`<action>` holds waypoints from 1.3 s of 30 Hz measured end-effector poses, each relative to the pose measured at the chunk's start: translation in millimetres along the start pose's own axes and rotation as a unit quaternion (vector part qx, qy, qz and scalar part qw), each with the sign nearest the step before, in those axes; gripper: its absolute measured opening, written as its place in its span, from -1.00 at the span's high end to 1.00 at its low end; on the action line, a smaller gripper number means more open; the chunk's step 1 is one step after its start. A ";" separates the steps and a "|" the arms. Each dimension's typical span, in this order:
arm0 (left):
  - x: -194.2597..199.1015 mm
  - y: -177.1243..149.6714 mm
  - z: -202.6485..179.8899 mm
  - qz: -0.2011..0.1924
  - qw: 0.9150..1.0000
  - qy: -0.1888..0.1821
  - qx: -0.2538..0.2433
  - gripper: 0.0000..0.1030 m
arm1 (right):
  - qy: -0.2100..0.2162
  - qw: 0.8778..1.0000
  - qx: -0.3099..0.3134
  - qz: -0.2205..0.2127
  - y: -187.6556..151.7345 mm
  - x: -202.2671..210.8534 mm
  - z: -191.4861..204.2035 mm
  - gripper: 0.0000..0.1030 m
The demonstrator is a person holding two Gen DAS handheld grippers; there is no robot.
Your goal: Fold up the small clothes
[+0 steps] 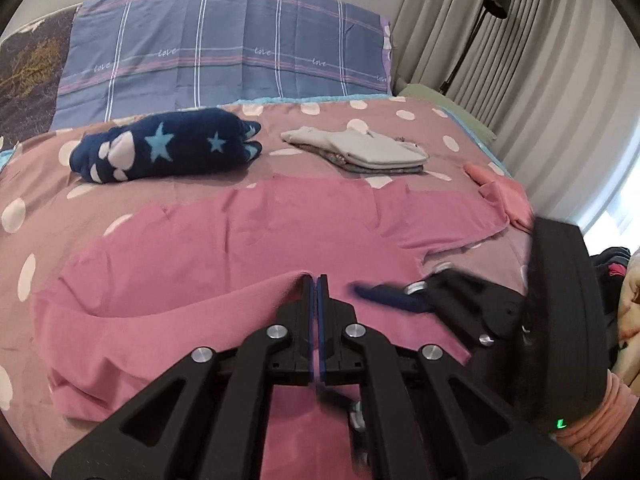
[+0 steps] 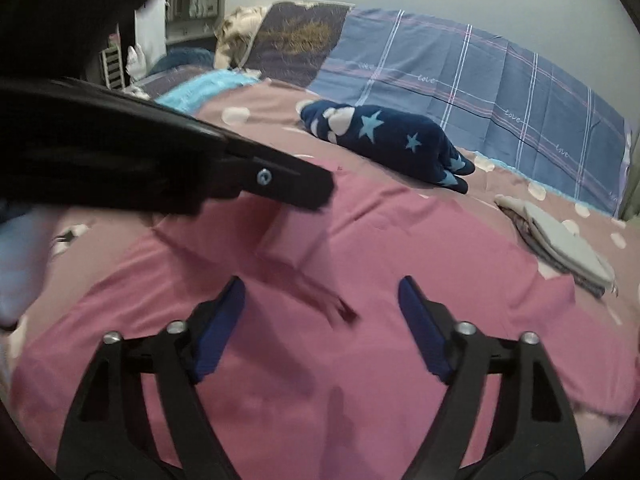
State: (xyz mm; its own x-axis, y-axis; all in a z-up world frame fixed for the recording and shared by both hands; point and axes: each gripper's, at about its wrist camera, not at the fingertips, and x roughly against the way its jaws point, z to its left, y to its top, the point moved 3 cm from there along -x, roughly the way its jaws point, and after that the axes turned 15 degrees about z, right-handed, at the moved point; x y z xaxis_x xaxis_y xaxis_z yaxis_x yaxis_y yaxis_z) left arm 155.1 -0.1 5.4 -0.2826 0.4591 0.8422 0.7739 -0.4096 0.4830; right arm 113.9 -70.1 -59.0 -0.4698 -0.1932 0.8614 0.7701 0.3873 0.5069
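Note:
A pink garment (image 1: 248, 240) lies spread on the polka-dot bedspread (image 1: 48, 184). My left gripper (image 1: 316, 280) is shut on a lifted fold of the garment's near edge. My right gripper (image 1: 384, 294) shows blurred in the left wrist view, just right of the left one, low over the cloth. In the right wrist view the right gripper (image 2: 322, 288) is open and empty above the pink garment (image 2: 400, 248), and the left gripper (image 2: 288, 184) shows as a dark shape at the upper left.
A folded navy star-patterned fleece (image 1: 168, 144) and a stack of folded grey clothes (image 1: 368, 150) lie beyond the garment. A blue plaid pillow (image 1: 224, 48) stands at the headboard. A pink cloth (image 1: 504, 196) lies at the right bed edge, near curtains and a floor lamp (image 1: 476, 36).

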 end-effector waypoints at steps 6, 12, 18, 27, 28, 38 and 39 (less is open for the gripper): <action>52.8 -26.1 47.9 -0.095 0.991 0.086 0.050 -0.14 | 0.086 0.981 -0.174 0.023 -13.8 3.9 -88.6 0.95; 37.6 -101.4 106.5 -0.034 0.982 0.158 0.092 -0.28 | 0.143 0.955 -0.256 0.053 -35.5 -11.1 -133.1 0.94; -1.9 -137.9 148.7 0.037 0.968 0.219 0.119 -0.28 | 0.156 0.951 -0.261 0.056 -25.4 -9.6 -135.2 0.94; -22.5 -107.8 170.3 0.024 0.949 0.265 0.167 -0.29 | 0.105 0.957 -0.255 -0.089 -1.9 76.6 -158.8 0.94; -24.8 -109.0 170.4 0.025 0.948 0.270 0.169 -0.32 | 0.076 0.960 -0.261 -0.073 -5.5 69.6 -164.9 0.94; -21.5 -112.9 169.1 0.016 0.946 0.275 0.168 -0.32 | 0.043 0.932 -0.355 0.063 -69.7 -13.4 -216.8 0.43; -21.8 -113.5 168.9 0.016 0.946 0.275 0.169 -0.32 | 0.038 0.934 -0.349 0.061 -67.3 -8.6 -217.1 0.40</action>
State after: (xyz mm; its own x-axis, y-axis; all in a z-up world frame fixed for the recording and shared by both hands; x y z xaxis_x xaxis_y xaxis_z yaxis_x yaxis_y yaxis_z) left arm 169.2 169.5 -108.2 -0.4359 -0.0674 0.8975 0.8980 -0.0990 0.4287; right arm 159.8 -290.2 -93.4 -0.3495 -0.2592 0.9004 0.9218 -0.2672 0.2809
